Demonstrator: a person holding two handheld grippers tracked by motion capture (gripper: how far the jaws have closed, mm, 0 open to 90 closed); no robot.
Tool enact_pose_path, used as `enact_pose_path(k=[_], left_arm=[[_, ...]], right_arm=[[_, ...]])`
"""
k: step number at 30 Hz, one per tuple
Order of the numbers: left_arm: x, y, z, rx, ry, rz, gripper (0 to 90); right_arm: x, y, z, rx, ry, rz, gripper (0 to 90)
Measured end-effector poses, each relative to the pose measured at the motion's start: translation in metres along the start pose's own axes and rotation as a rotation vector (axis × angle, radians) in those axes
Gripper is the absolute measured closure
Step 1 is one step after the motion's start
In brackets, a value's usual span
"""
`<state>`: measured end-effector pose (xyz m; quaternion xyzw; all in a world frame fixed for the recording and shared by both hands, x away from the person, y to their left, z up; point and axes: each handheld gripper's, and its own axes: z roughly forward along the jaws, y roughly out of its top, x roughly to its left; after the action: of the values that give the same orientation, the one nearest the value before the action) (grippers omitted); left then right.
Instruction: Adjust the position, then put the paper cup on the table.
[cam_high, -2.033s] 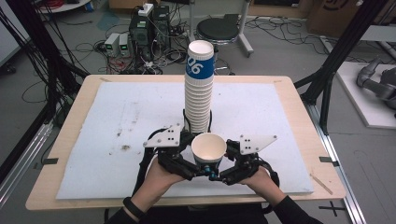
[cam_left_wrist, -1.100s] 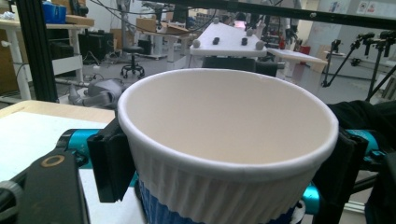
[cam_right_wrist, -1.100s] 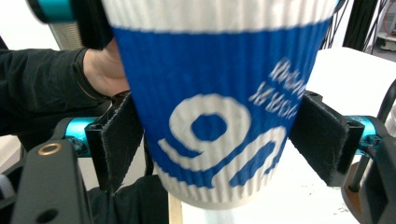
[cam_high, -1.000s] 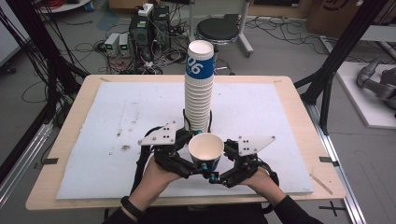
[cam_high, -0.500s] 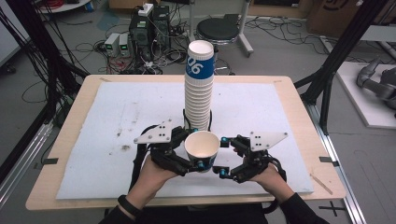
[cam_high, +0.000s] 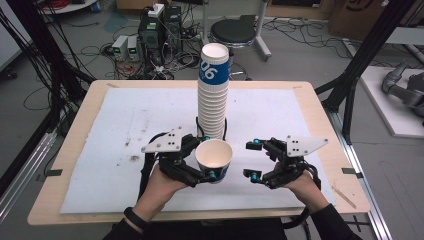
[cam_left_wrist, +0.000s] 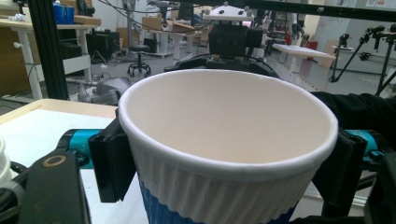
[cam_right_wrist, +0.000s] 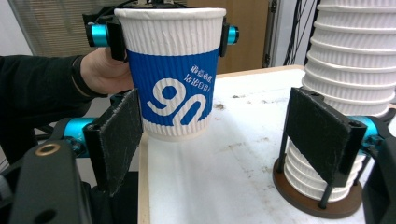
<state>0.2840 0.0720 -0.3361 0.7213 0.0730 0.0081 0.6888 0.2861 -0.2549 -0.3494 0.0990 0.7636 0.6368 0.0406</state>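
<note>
High view: cup is held upright, lower centre of frame, clamped near its rim by the left hand-held gripper. It is kept just in front of the cup stack, apart from it, above the white mat on the table. Right hand-held gripper is seen right of the cup, jaws spread, nothing between them, clear of the cup.

Left gripper view: pads are pressed on both sides of the cup below the rim.

Right gripper view: cup is seen upper left, off the table surface; stack sits in a dark holder at right.
</note>
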Motion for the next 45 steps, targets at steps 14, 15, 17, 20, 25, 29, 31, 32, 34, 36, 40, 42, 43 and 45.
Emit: enact_pose_path(k=[14, 15, 17, 20, 25, 29, 31, 32, 34, 36, 40, 42, 43, 45], left_arm=[[-0.001, 0.001, -0.003, 0.007, 0.014, 0.019, 21.5], [-0.001, 0.001, -0.003, 0.007, 0.015, 0.020, 21.5], [0.000, 0.002, -0.005, 0.004, 0.018, 0.020, 21.5], [-0.001, 0.003, -0.007, 0.003, 0.021, 0.023, 21.5], [0.000, 0.005, -0.007, -0.001, 0.021, 0.029, 21.5], [0.000, 0.006, -0.008, 0.004, 0.028, 0.026, 21.5], [0.001, 0.006, -0.010, 0.003, 0.031, 0.026, 21.5], [0.001, 0.007, -0.011, 0.003, 0.035, 0.025, 21.5], [0.002, 0.008, -0.013, 0.004, 0.041, 0.028, 21.5], [0.004, 0.009, -0.016, -0.002, 0.051, 0.025, 21.5], [0.006, 0.010, -0.022, -0.005, 0.067, 0.028, 21.5], [0.007, 0.011, -0.025, -0.004, 0.073, 0.030, 21.5], [0.007, 0.011, -0.026, -0.003, 0.079, 0.033, 21.5], [0.008, 0.012, -0.029, 0.000, 0.090, 0.036, 21.5]], right_arm=[[-0.007, 0.001, -0.011, -0.033, -0.041, 0.010, 20.1], [-0.007, 0.001, -0.011, -0.032, -0.041, 0.009, 20.1], [-0.007, 0.001, -0.012, -0.033, -0.040, 0.009, 20.1], [-0.008, 0.001, -0.012, -0.036, -0.043, 0.007, 20.1], [-0.007, 0.001, -0.013, -0.033, -0.040, 0.007, 20.1], [-0.006, 0.002, -0.015, -0.018, -0.029, -0.003, 20.1], [-0.008, 0.002, -0.016, -0.021, -0.041, -0.011, 20.1], [-0.008, 0.002, -0.017, -0.018, -0.044, -0.011, 20.1], [-0.009, 0.002, -0.018, -0.009, -0.061, -0.016, 20.0], [-0.010, 0.001, -0.019, 0.006, -0.077, -0.013, 20.0], [-0.011, 0.000, -0.021, 0.014, -0.087, -0.025, 19.5], [-0.012, 0.000, -0.021, 0.013, -0.082, -0.022, 18.6], [-0.012, 0.000, -0.021, 0.011, -0.076, -0.017, 18.5], [-0.012, 0.000, -0.021, 0.010, -0.075, -0.013, 18.5]])
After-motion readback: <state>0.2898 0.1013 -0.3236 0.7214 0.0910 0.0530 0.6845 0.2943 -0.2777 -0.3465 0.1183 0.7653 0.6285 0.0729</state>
